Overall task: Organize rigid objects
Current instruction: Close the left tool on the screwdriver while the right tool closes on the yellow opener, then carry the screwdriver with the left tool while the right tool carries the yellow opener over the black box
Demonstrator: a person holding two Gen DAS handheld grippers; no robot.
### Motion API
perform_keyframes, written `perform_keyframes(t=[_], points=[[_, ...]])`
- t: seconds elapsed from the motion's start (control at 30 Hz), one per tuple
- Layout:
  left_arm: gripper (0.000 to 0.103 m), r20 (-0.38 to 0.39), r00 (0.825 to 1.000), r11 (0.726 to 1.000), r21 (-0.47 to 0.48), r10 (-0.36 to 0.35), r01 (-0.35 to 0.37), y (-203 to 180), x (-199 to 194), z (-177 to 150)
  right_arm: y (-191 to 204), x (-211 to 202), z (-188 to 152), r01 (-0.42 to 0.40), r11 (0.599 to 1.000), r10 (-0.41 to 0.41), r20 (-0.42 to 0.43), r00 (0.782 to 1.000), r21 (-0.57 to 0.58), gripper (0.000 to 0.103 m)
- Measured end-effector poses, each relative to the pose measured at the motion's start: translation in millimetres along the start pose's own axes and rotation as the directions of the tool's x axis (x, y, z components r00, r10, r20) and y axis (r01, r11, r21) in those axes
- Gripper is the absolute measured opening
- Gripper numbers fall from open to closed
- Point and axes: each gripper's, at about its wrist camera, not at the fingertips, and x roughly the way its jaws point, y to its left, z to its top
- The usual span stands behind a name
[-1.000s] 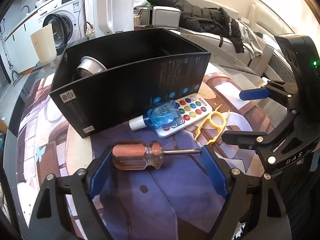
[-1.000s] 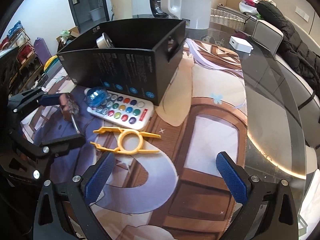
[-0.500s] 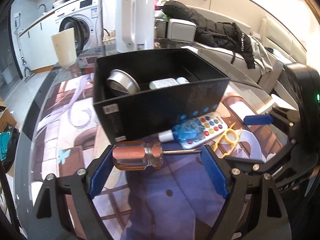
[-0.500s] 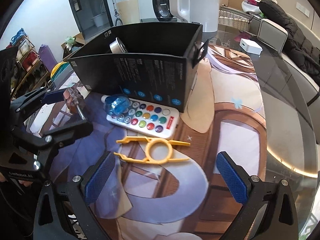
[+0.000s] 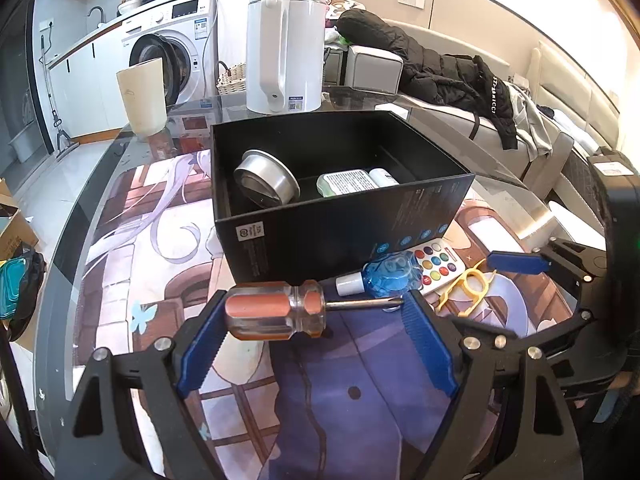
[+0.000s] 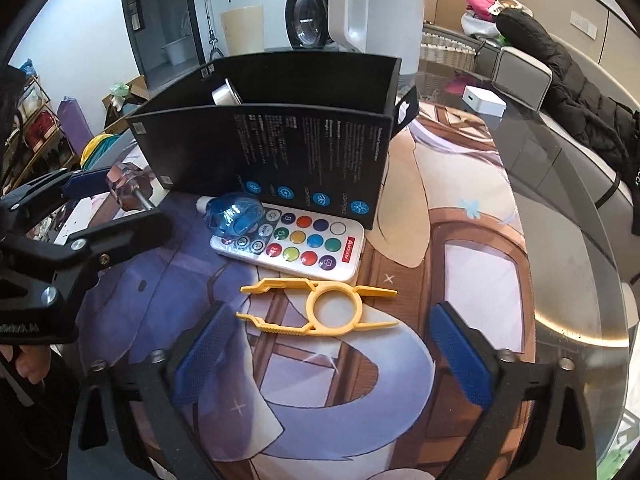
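Observation:
My left gripper (image 5: 314, 320) is shut on an orange-handled screwdriver (image 5: 280, 310), held end to end between the pads, above the mat in front of the black box (image 5: 348, 216). The box holds a steel bowl (image 5: 266, 180), a green-white tin (image 5: 348, 182) and a white item. The screwdriver also shows in the right wrist view (image 6: 128, 196). My right gripper (image 6: 332, 344) is open and empty, just behind a yellow plastic tool (image 6: 320, 306). A white remote (image 6: 296, 244) with a blue bottle (image 6: 230, 218) on it lies before the box (image 6: 280, 160).
A white kettle (image 5: 284, 44) and a cream cup (image 5: 142, 96) stand behind the box on the glass table. A white adapter (image 6: 482, 100) and a grey speaker (image 6: 520, 72) sit at the far right. The picture mat (image 6: 440, 240) covers the table.
My left gripper has risen and moved left with the screwdriver, so the box's inside now shows. My right gripper has drawn nearer to the yellow tool.

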Motion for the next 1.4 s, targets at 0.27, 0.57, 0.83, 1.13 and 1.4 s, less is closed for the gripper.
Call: perform_keyframes(t=[0.27, 0.57, 0.83, 1.13, 1.4], points=[[0.085, 0.018, 1.0, 1.0, -0.004, 0.002, -0.002, 0.2, -3.3, 2.3, 5.8, -6.2, 1.6, -0.045, 0.998, 0.046, 0.017, 0.999, -0.035, 0.078], [0.085, 0.056, 0.998, 1.0, -0.015, 0.001, 0.0, 4.4, -12.3, 6.0, 7.5, -29.0, 6.4, -0.05, 0.998, 0.056, 0.13, 0.99, -0.05, 0.078], [0.085, 0.105, 0.994, 0.999, -0.034, 0.003, 0.0, 9.8, -21.3, 11.8, -2.1, -48.5, 15.0, -0.044, 0.999, 0.049, 0.235, 0.971, -0.029, 0.078], [0.085, 0.133, 0.991, 0.999, -0.03, -0.005, 0.009, 10.2, -24.3, 18.2, -7.8, -63.8, 23.0, -0.043, 0.999, 0.046, 0.315, 0.948, -0.016, 0.078], [0.085, 0.176, 0.984, 0.999, -0.041, -0.017, 0.025, 11.5, -31.8, 26.5, -12.6, -71.3, 32.7, -0.04, 0.999, 0.038, 0.37, 0.928, -0.002, 0.078]])
